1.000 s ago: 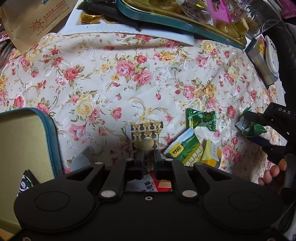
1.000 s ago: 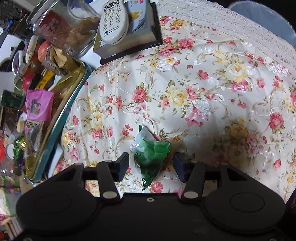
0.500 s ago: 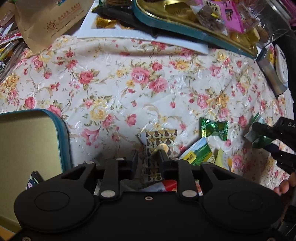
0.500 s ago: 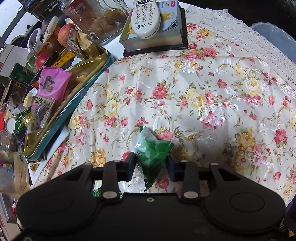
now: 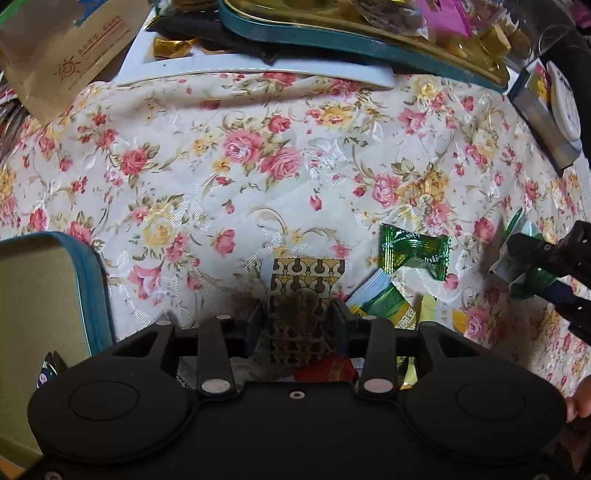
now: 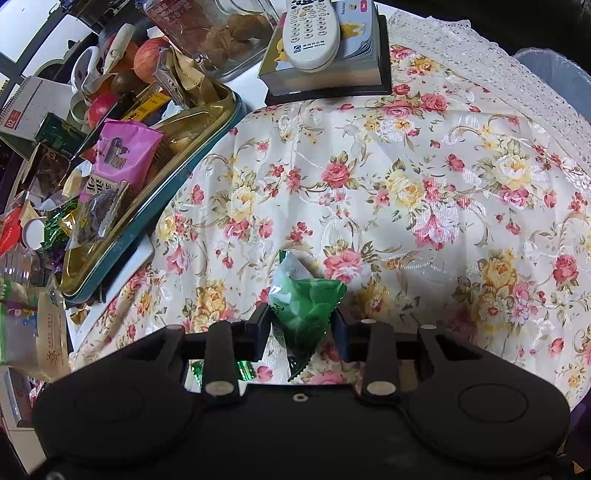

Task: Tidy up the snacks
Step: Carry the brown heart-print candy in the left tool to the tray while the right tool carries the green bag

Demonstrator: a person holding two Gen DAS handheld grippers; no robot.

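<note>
My left gripper point(image 5: 297, 314) is shut on a gold-and-brown patterned snack packet point(image 5: 301, 295), held just above the floral tablecloth. A green candy wrapper point(image 5: 415, 251), a green-yellow sachet point(image 5: 384, 302) and a red packet point(image 5: 325, 369) lie beside and under it. My right gripper point(image 6: 301, 319) is shut on a green triangular snack packet point(image 6: 306, 306), lifted over the cloth; it also shows at the right edge of the left wrist view point(image 5: 532, 266).
An open teal tin point(image 5: 92, 280) with a gold inside sits at the left. A gold tray with a teal rim point(image 6: 155, 206), full of snacks, stands at the back. A remote control point(image 6: 312, 29) lies on a notepad. A paper bag point(image 5: 62, 55) lies at the far left.
My left gripper has closed on the patterned packet and lifted slightly. My right gripper has closed on the green triangular packet and raised it off the cloth.
</note>
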